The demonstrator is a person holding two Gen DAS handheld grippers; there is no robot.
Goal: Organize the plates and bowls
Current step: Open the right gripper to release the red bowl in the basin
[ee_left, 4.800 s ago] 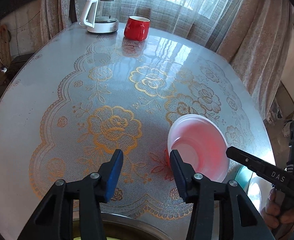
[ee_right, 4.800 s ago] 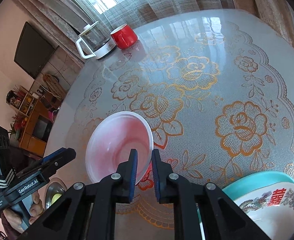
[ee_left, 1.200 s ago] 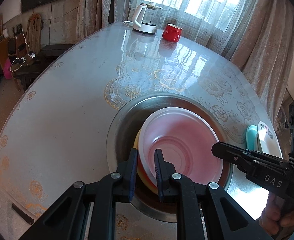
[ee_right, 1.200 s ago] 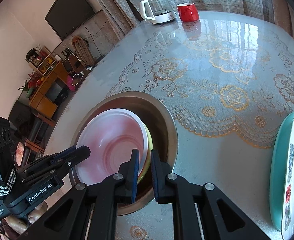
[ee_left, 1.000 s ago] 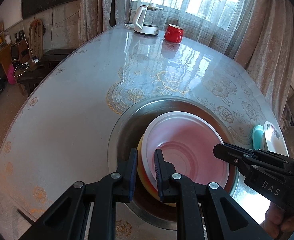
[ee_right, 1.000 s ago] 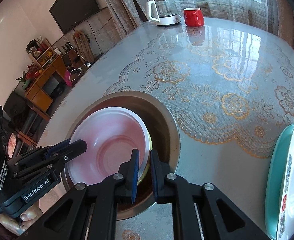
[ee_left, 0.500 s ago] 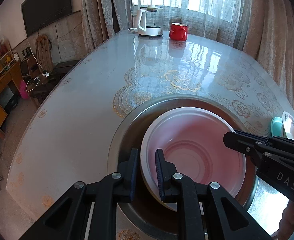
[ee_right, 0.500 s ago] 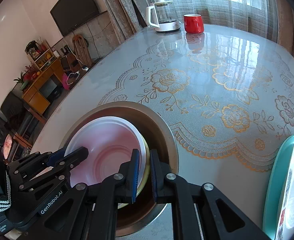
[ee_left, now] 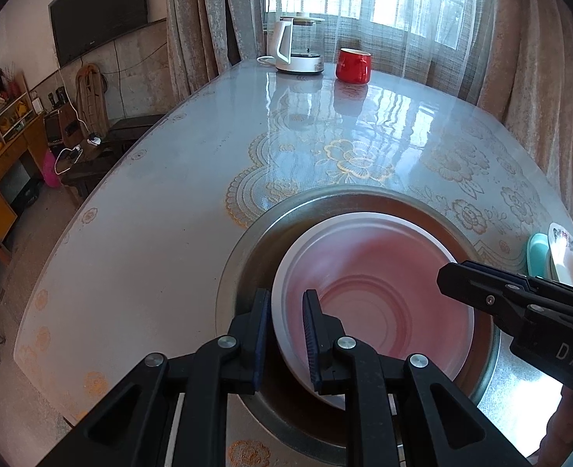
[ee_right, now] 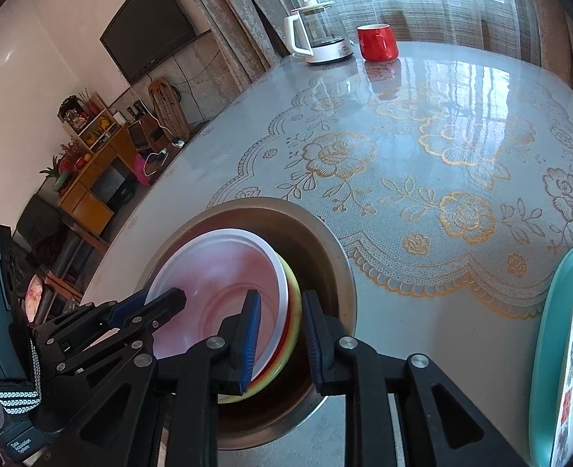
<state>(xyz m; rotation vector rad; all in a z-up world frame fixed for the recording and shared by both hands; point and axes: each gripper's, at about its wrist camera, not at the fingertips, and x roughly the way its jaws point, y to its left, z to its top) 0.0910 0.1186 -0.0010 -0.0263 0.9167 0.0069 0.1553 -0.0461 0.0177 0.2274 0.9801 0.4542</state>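
The light, stiff pink bowl (ee_left: 375,299) sits nested in the steel basin (ee_left: 247,257), best held by its thin rim, which the left tool (ee_left: 284,330) pinches while the right tool (ee_right: 280,334) is opening around it.

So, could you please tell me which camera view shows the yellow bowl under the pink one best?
The right wrist view: the yellow bowl's rim shows beneath the pink bowl. The left wrist view shows only the pink bowl hiding it.

Pink bowl (ee_left: 375,295) nested atop yellow bowl (ee_right: 292,334), inside steel basin (ee_left: 247,257).
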